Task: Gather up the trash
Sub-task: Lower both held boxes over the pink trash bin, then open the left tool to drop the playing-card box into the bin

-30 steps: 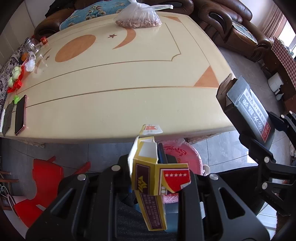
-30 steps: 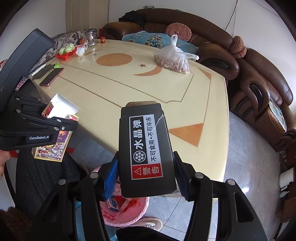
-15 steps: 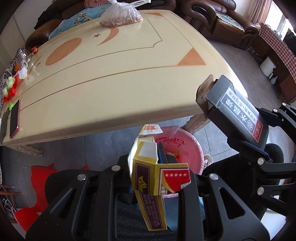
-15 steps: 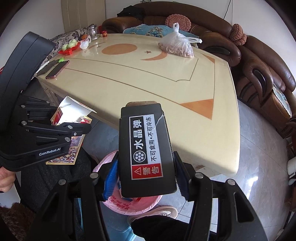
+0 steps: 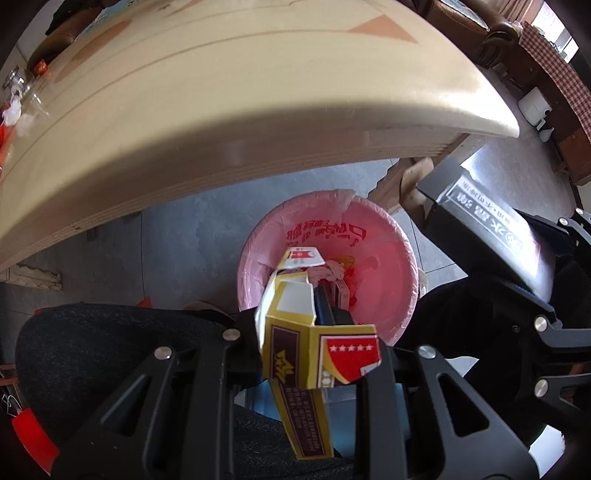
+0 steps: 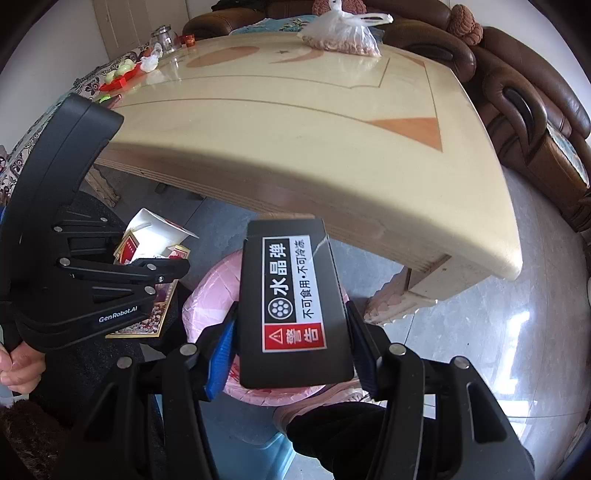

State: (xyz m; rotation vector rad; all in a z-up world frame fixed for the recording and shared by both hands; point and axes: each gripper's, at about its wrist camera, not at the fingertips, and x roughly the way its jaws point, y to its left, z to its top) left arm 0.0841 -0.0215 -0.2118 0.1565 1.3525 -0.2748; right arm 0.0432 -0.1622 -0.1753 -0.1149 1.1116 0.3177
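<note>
Pink-lined bin (image 5: 384,236) below both loaded grippers, under the bench (image 5: 258,110) edge.
Left gripper (image 5: 325,314) at lower centre of its view, fingers (image 5: 325,302) pinched tight on a crumpled yellow-and-red carton (image 5: 295,343), hanging directly over the bin's mouth. Right gripper (image 6: 291,343) at lower centre of its own view, blue-padded fingers (image 6: 219,354) clamping a black box (image 6: 291,295) with a white-and-red warning label, above the bin. Bag of nuts (image 6: 340,33) at upper centre on the bench.
</note>
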